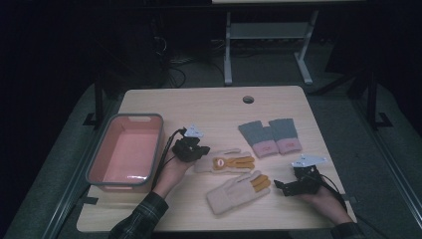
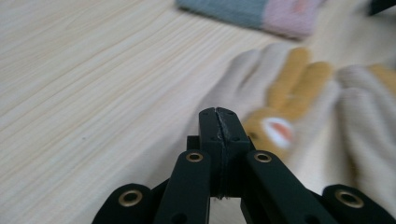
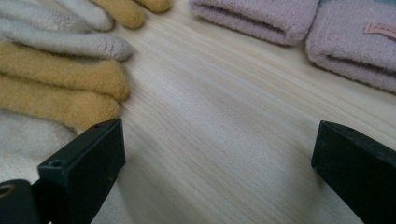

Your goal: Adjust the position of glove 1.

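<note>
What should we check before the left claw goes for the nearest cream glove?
1. Left claw open for a grasp: not ok, jaws shut, nothing between them.
2. Cream knitted glove with bear face lying flat on the wooden table: ok.
3. Second cream glove with mustard fingers apart from the first: cannot tell, very close.
4. Pink plastic bin with grey rim free to receive: ok.
5. Right claw clear: ok, open.

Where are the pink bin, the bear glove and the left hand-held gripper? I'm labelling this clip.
Pink bin [image 1: 102, 154], high view, on its left wall.
Bear glove [image 1: 226, 162], high view, on its palm.
Left hand-held gripper [image 2: 219, 122], left gripper view, at the seam of its shut tips.
</note>
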### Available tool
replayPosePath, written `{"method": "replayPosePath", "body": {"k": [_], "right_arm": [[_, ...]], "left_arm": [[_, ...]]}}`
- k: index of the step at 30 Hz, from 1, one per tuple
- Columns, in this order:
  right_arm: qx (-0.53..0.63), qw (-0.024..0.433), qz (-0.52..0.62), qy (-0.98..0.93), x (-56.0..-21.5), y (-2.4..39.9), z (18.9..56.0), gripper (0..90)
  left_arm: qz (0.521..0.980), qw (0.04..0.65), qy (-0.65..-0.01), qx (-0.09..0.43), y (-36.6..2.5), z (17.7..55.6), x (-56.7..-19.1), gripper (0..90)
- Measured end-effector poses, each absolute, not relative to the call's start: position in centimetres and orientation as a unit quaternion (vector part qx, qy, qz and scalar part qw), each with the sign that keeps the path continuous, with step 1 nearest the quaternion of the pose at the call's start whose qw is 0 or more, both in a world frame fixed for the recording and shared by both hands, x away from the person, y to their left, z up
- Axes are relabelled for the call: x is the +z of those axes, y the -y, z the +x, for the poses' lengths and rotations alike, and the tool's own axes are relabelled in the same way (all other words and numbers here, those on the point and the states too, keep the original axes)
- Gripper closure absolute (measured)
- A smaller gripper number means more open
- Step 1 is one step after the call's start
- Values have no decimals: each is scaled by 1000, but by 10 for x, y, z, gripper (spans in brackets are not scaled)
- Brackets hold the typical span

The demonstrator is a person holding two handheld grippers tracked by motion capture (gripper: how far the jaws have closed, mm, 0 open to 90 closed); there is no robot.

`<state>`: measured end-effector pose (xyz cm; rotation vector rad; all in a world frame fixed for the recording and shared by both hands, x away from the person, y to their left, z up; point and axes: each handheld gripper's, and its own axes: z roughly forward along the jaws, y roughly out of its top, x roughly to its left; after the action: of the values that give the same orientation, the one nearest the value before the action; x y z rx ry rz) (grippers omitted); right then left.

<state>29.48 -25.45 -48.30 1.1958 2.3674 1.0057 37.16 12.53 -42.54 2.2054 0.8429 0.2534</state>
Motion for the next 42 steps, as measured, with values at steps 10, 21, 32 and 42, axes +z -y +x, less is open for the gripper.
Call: {"method": "replayPosePath", "body": {"k": [10, 21, 32, 42], "right_arm": [[351, 152, 417, -825, -483, 254, 295, 24], [351, 152, 416, -825, -483, 254, 295, 24], [351, 151, 415, -826, -483, 254, 295, 24], [352, 151, 414, -826, -483, 254, 295, 24]], "left_arm": [[867, 340, -349, 108, -129, 386, -445, 892], [872, 324, -351, 104, -131, 384, -452, 893], [875, 305, -357, 117, -132, 363, -449, 893], [887, 294, -340, 102, -139, 331, -446, 891]]}}
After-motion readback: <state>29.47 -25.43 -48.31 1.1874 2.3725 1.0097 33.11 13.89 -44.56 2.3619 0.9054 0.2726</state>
